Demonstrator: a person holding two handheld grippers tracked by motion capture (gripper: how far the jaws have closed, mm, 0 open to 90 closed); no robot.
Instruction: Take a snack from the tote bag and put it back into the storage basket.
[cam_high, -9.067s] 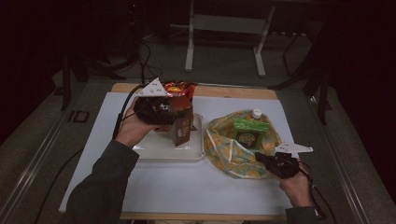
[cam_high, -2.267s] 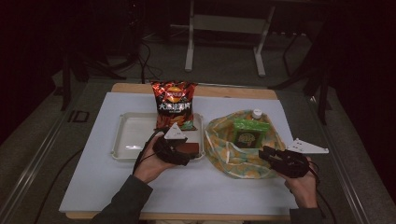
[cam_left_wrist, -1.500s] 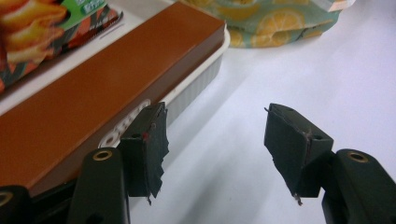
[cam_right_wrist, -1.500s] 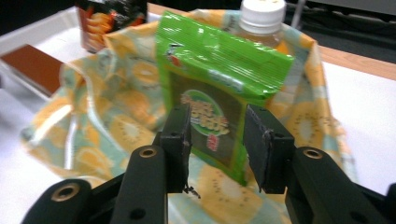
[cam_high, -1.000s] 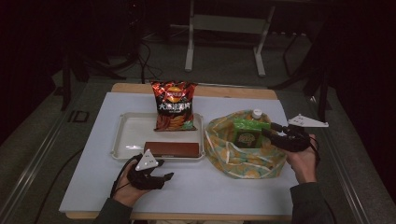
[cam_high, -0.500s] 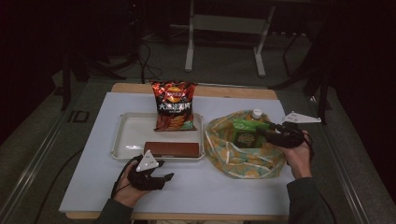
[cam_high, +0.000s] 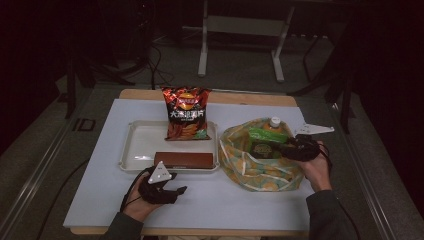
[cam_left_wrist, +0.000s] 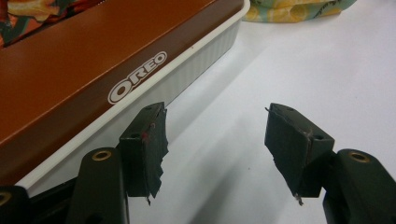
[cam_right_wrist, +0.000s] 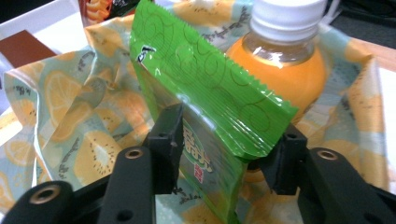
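A green snack packet (cam_high: 264, 145) stands in the fruit-print cloth bag (cam_high: 250, 172), in front of an orange drink bottle (cam_high: 274, 122). My right gripper (cam_high: 283, 148) reaches into the bag from the right. In the right gripper view the packet (cam_right_wrist: 201, 88) sits between the jaws of that gripper (cam_right_wrist: 229, 144), which have just been closing; the pads do not visibly squeeze it. The bottle (cam_right_wrist: 285, 70) is right behind. My left gripper (cam_high: 177, 192) rests open and empty on the table in front of the tray. In its own view, my left gripper (cam_left_wrist: 217, 140) is beside the brown Oreo box (cam_left_wrist: 70, 79).
A white tray (cam_high: 137, 145) holds the Oreo box (cam_high: 184, 160) along its near side and a red chips bag (cam_high: 186, 112) leaning on its far rim. The bag (cam_right_wrist: 60, 116) folds loosely around its contents. Bare white tabletop lies near the front edge.
The right gripper has sunk into the bag and its jaws have narrowed around the green packet. Earlier the left gripper laid the Oreo box in the tray and drew back; it now rests still.
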